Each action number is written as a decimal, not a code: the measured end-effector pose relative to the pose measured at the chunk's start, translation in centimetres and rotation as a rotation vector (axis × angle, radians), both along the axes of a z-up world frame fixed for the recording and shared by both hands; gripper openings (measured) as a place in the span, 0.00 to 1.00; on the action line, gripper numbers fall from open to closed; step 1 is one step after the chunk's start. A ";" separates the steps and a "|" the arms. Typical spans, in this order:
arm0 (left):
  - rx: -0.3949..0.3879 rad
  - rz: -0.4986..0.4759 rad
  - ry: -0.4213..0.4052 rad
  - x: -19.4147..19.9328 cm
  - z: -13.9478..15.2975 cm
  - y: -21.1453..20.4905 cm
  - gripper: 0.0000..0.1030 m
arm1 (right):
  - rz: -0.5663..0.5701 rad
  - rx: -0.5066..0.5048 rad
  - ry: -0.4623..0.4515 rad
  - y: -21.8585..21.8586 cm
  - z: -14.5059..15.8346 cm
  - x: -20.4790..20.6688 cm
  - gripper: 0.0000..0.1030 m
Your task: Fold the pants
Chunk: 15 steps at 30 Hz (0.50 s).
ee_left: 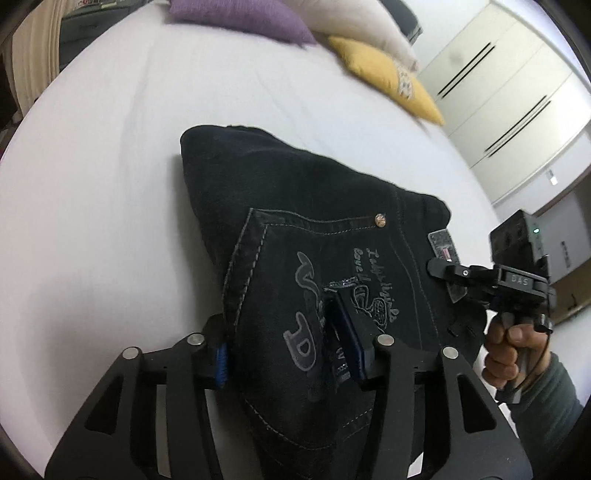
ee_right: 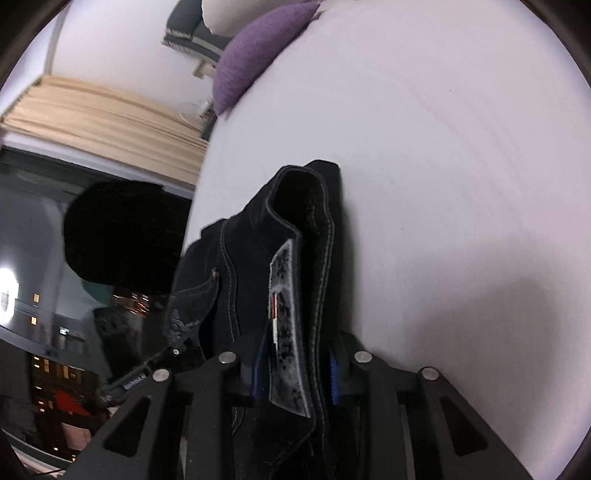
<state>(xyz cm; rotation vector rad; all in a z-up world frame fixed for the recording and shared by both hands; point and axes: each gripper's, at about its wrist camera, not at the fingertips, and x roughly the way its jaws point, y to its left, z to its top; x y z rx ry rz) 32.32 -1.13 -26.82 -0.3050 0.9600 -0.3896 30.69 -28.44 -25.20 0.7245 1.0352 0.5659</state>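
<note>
The dark denim pants [ee_left: 295, 206] lie bunched on the white bed, back pocket with grey embroidery facing up. My left gripper [ee_left: 284, 328] is shut on the pocket area, one finger under the cloth, one on top. My right gripper [ee_left: 439, 269] shows in the left wrist view at the waistband by the grey label, held by a hand. In the right wrist view the right gripper [ee_right: 295, 373] is shut on the pants' [ee_right: 295, 229] waistband and its grey label [ee_right: 286, 332], which stand upright between the blue pads [ee_right: 334, 380].
The white bed [ee_left: 129, 184] spreads around the pants. A purple cushion [ee_left: 240, 18] and a yellow cushion [ee_left: 388, 74] lie at the far end. White wardrobe doors [ee_left: 517, 92] stand to the right. A window and curtain [ee_right: 92, 118] are on the left.
</note>
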 end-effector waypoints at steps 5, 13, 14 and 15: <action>0.043 0.064 -0.073 -3.6 2.1 1.3 0.50 | -0.069 0.036 -0.024 -1.8 0.4 -2.2 0.47; 0.228 0.220 -0.389 -13.2 9.7 0.7 0.92 | -0.220 -0.214 -0.171 -4.0 5.4 -13.2 0.67; 0.261 0.240 -0.444 -15.2 10.8 0.5 0.93 | -0.230 -0.248 -0.194 -3.8 6.1 -14.6 0.67; 0.293 0.273 -0.505 -17.4 12.3 0.4 0.97 | -0.246 -0.286 -0.226 -3.4 7.2 -16.2 0.69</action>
